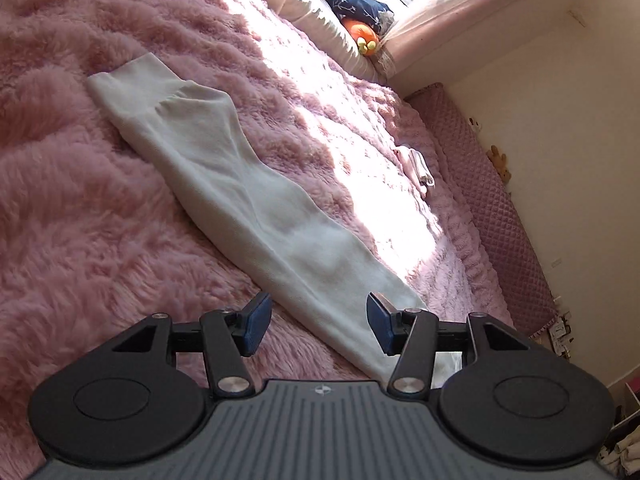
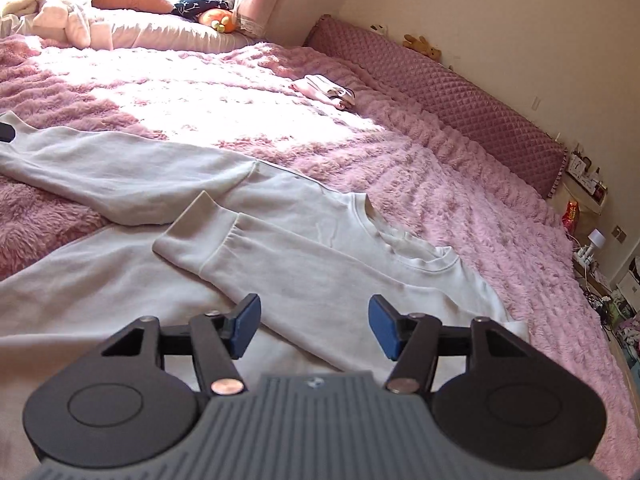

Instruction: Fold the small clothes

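Jaws of both the left gripper (image 1: pixel 318 326) and right gripper (image 2: pixel 314 327) stand spread and empty above a white sweatshirt (image 2: pixel 300 240) lying flat on the pink fluffy bed (image 2: pixel 440 184), one sleeve (image 2: pixel 256 256) folded across its chest.

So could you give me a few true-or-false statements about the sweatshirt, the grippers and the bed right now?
1. Both grippers are open. True: the left gripper and the right gripper hold nothing.
2. One sleeve lies folded across the sweatshirt. True.
3. The other sleeve is folded in too. False: it lies stretched out on the blanket.
4. The blanket is blue. False: it is pink and fluffy.
5. A small pile of clothes lies near the quilted headboard. True.
6. The sweatshirt is black. False: it is a pale off-white.
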`<state>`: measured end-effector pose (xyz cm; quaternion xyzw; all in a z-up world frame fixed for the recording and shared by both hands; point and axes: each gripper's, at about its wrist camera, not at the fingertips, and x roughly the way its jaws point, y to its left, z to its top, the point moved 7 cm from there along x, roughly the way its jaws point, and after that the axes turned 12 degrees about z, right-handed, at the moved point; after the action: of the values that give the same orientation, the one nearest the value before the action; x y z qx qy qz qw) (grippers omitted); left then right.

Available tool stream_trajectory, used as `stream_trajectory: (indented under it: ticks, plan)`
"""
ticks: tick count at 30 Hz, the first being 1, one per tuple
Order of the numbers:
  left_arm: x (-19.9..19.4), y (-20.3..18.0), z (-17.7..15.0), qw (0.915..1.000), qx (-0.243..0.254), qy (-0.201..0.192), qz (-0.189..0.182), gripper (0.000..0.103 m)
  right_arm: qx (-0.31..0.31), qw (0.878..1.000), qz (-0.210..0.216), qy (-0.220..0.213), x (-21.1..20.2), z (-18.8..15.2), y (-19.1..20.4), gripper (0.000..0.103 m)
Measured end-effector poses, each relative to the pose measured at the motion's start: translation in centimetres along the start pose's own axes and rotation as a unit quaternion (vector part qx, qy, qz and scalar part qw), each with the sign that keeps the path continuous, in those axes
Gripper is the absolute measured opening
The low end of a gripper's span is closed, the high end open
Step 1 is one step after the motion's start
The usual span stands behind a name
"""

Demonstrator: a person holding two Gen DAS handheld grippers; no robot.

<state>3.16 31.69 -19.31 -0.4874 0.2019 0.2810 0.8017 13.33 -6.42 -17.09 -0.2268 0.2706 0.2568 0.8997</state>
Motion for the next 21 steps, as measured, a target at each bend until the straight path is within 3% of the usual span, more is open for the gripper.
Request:
stream_trajectory:
  ticks: [3, 7, 15, 17, 18, 19, 21]
  plan:
    - [-0.9, 4.2, 3.5, 0.9958, -0.075, -0.047, 0.023, 0.06, -0.009, 0.999, 0.032, -0.013, 0.7, 2.4, 3.3, 0.057]
    - [-0.1, 7.8, 6.3, 0.9855, -0.148, -0.078, 0.029, 0.06, -0.031, 0.997, 0.065, -0.021, 1.8, 4.5, 7.0, 0.057]
    - [3.1, 9.9, 8.7, 0.9724, -0.207, -0.107, 0.017, 0.058, -0.063, 0.995, 0.082, -0.017, 3.6, 6.5, 10.7, 0.057]
    - [3.3, 9.8, 9.0, 0.9734, -0.201, -0.109, 0.01, 0.044, -0.059, 0.995, 0.081, -0.013, 3.7, 6.4, 10.6, 0.059]
    - [3.2, 9.7, 9.0, 0.9732, -0.2, -0.113, 0.007, 0.017, -0.058, 0.995, 0.081, -0.01, 3.7, 6.2, 10.4, 0.059]
    - [3.0, 9.7, 8.9, 0.9728, -0.202, -0.113, 0.008, 0.005, -0.058, 0.995, 0.081, -0.008, 3.6, 5.9, 10.2, 0.059]
    - [2.3, 9.4, 8.9, 0.9733, -0.194, -0.122, 0.003, 0.005, -0.059, 0.995, 0.077, -0.005, 3.5, 5.6, 10.0, 0.059]
